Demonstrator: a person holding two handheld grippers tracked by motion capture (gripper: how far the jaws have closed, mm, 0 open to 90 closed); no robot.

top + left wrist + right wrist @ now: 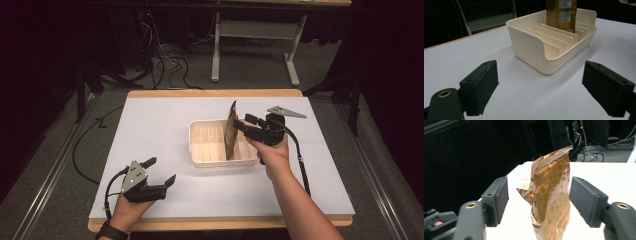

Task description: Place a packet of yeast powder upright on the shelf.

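Standing on edge in the bin (200, 150), the gold pouch (230, 131) sits in one of the slots toward the right end, its top rising well above the rim and tipped a little off upright. The right gripper (247, 121) is right there beside it, jaws spread, one on each side of the pouch's upper edge. In the right gripper view the pouch (550, 195) fills the gap between the two black pads; there is daylight on the left side, while the right pad sits just beside the foil, and whether it touches is hard to tell. No squeeze shows on the foil, so that's a loose, open bracket rather than a grip.

The bin is cream plastic with a row of thin dividers, set on the white table (150, 125) a little right of centre. From the left gripper view the bin (529, 47) shows its rounded near corner and the dividers fanning back, with the pouch (561, 13) standing in a far slot, a white printed label on its face.

The left gripper (160, 172) is low at the near left of the table, well apart from the bin, jaws wide with nothing between them. Its pads frame bare table surface in its own view. The person's forearms come in from the near edge, the right one reaching up alongside the bin.
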